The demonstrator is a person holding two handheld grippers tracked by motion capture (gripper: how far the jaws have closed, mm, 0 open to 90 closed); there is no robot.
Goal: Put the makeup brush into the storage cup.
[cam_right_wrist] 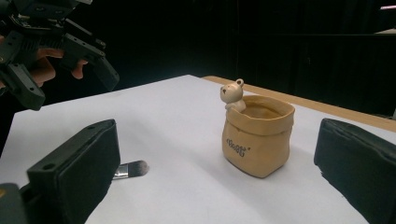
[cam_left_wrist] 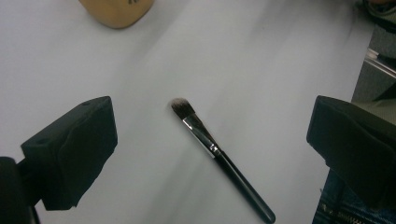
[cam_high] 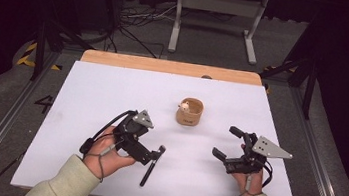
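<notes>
The left gripper (cam_high: 155, 157) hangs over the brush (cam_left_wrist: 219, 156), jaws wide apart and empty; the brush lies flat on the table (cam_high: 87, 97). The right gripper (cam_high: 227, 144), at the brush's 3 o'clock, also gapes empty. The pot (cam_high: 190, 112) stands at its 11 o'clock.

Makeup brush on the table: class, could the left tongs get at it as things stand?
Probably yes. The left tongs are open above the makeup brush, which lies bare on the table between the jaws, nothing covering it.

Left gripper (cam_high: 152, 157) jaws spread wide, hovering – right gripper (cam_high: 228, 142) likewise agape, both hand-held
</notes>
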